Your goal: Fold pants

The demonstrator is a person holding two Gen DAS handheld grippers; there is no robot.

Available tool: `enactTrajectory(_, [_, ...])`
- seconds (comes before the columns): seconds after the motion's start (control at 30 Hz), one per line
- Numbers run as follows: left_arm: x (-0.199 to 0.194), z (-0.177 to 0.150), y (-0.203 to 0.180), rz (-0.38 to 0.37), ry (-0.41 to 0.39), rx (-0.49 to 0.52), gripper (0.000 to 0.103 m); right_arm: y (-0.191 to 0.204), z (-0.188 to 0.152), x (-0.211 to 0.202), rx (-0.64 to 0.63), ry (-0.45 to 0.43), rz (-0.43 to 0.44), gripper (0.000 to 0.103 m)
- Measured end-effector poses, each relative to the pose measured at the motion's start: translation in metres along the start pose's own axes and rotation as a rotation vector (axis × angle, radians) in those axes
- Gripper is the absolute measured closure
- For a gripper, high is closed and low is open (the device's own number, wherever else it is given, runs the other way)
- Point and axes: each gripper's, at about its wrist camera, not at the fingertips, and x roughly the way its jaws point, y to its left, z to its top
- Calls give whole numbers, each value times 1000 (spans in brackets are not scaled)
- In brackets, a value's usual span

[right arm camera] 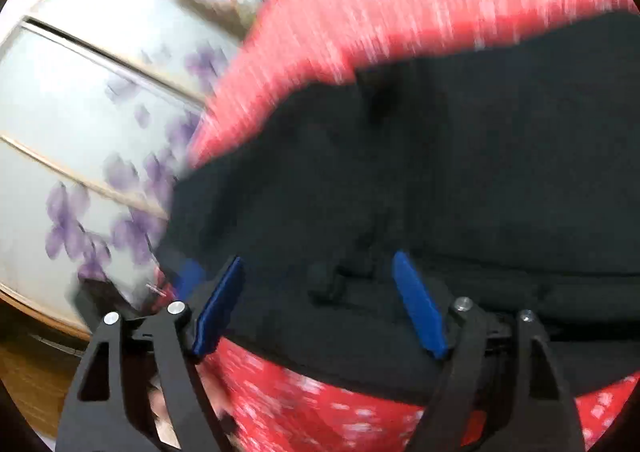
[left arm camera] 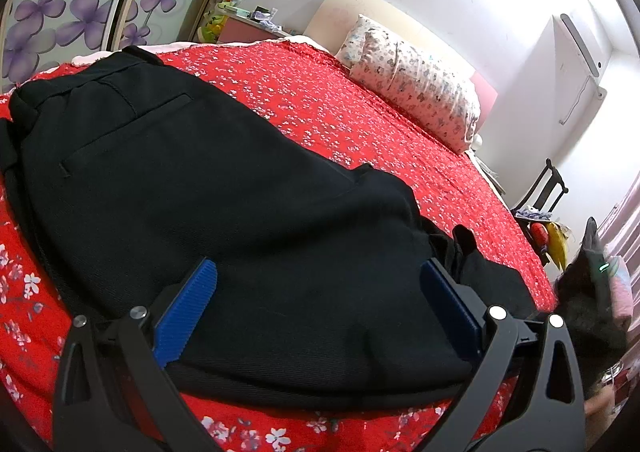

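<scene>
Black pants [left arm camera: 224, 187] lie on the red flowered bedspread [left arm camera: 360, 119], waistband and back pocket at the far left, legs running toward the right. My left gripper [left arm camera: 318, 272] is open, its blue pads [left arm camera: 188, 304] held just above the near edge of the pants, empty. In the blurred right wrist view the pants [right arm camera: 460, 171] fill the middle. My right gripper [right arm camera: 318, 264] is open over their near edge, with nothing between the blue pads [right arm camera: 418, 304].
A patterned pillow [left arm camera: 416, 83] lies at the head of the bed. A wardrobe with purple flower doors [left arm camera: 80, 11] stands beyond the bed's left side and shows in the right wrist view [right arm camera: 80, 131]. A dark chair [left arm camera: 544, 191] stands at the right.
</scene>
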Motion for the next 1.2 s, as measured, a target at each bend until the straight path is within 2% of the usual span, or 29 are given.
enactTrajectory(0.07, [-4,1,-2,-4,6,19,2,3,-5,-11,-8,-19,29,25])
enactTrajectory(0.1, [-11,3,-4,0,25,40,2,2,-8,-22,13,-29,69,25])
enactTrajectory(0.17, [-29,8,1,-3,24,20,2,-1,-19,-50,9,-89,151,23])
enactTrajectory(0.3, [-63,25,42,-65,15,-152,2,-14,-49,-105,-79,-252,211,18])
enactTrajectory(0.4, [-74,37,81,-55,40,-292,2,-43,-69,-129,-83,-358,245,15])
enactTrajectory(0.47, [-79,41,101,-36,41,-359,2,-60,-75,-132,-63,-393,249,14])
enactTrajectory(0.57, [-77,44,123,-32,63,-450,2,-83,-78,-128,4,-404,280,14])
enactTrajectory(0.67, [-70,40,134,-36,94,-536,2,-85,-78,-130,-15,-408,282,13])
enactTrajectory(0.8, [-65,46,137,-43,97,-552,2,-72,-77,-119,-88,-390,231,10])
enactTrajectory(1.03, [-48,73,144,-50,96,-627,2,-72,-80,-119,-110,-386,231,10])
enactTrajectory(1.1, [-52,80,137,-69,63,-608,3,-71,-81,-119,-118,-386,226,9])
enactTrajectory(1.17, [-51,87,128,-55,57,-546,9,-67,-83,-118,-135,-383,215,7])
enactTrajectory(1.2, [-48,88,123,-17,69,-508,18,-66,-83,-117,-143,-381,211,6])
